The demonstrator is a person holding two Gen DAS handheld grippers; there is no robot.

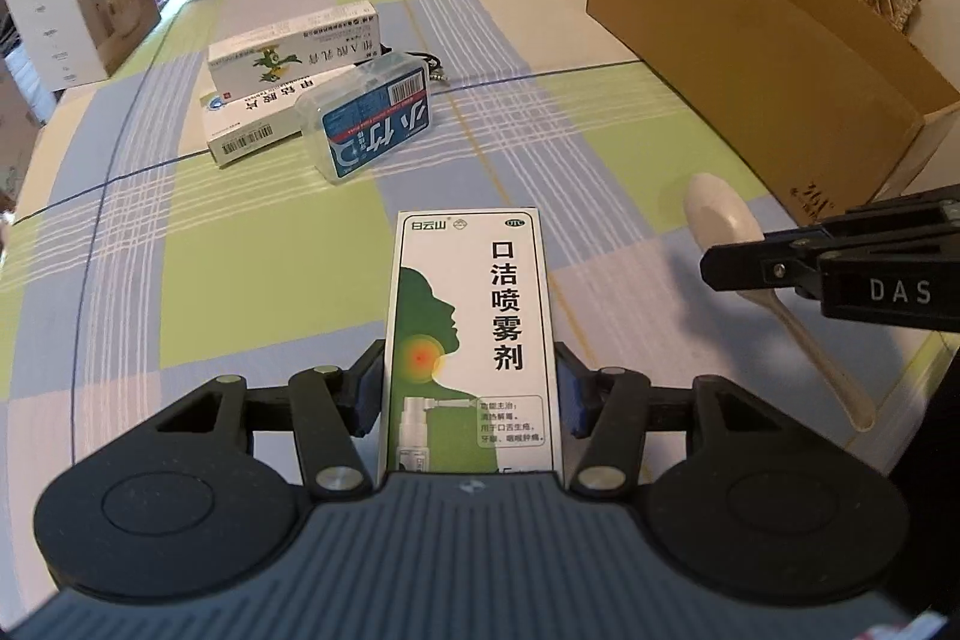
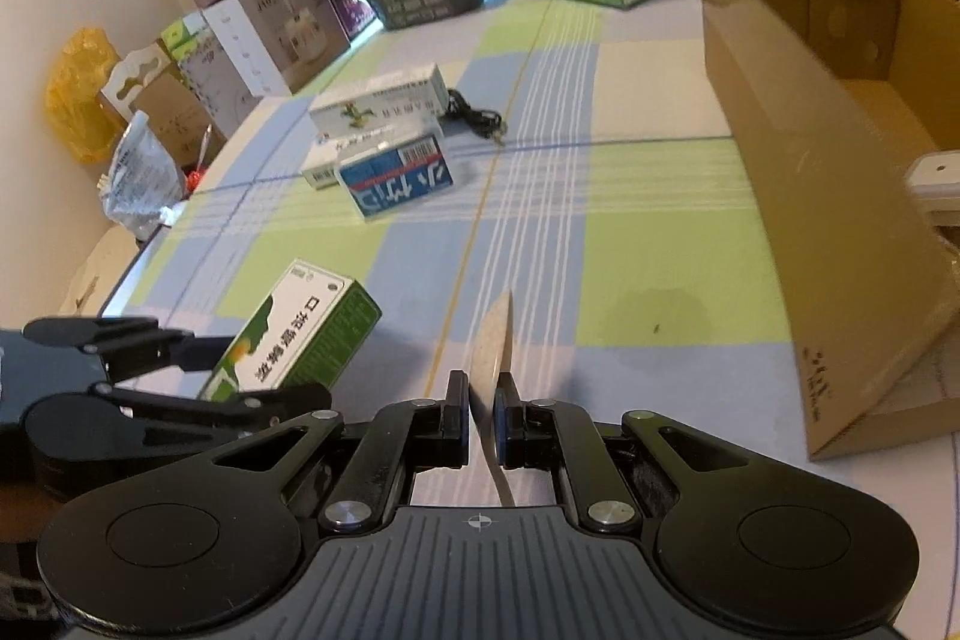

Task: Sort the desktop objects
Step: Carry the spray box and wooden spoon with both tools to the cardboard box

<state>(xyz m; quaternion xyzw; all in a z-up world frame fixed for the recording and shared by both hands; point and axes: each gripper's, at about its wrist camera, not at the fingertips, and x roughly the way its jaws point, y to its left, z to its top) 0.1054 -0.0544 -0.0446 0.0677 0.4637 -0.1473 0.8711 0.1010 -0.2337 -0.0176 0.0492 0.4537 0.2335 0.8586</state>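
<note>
Left tool (image 1: 471, 388), pads closed on both long sides of a white-and-green spray box (image 1: 471, 334), held flat above the checked surface (image 1: 270, 280). Right tool (image 2: 481, 421), pads pinched on the handle of a pale spoon (image 2: 493, 346), bowl pointing far. Spoon just right of the spray box, both near. Farther left: two long medicine boxes (image 1: 288, 46) side by side, a clear blue-labelled case (image 1: 375, 121) leaning against the nearer one, a black cord (image 2: 474, 115) just beyond. Open cardboard carton (image 1: 762, 58) at right. Stacked packages along the far edge.
</note>
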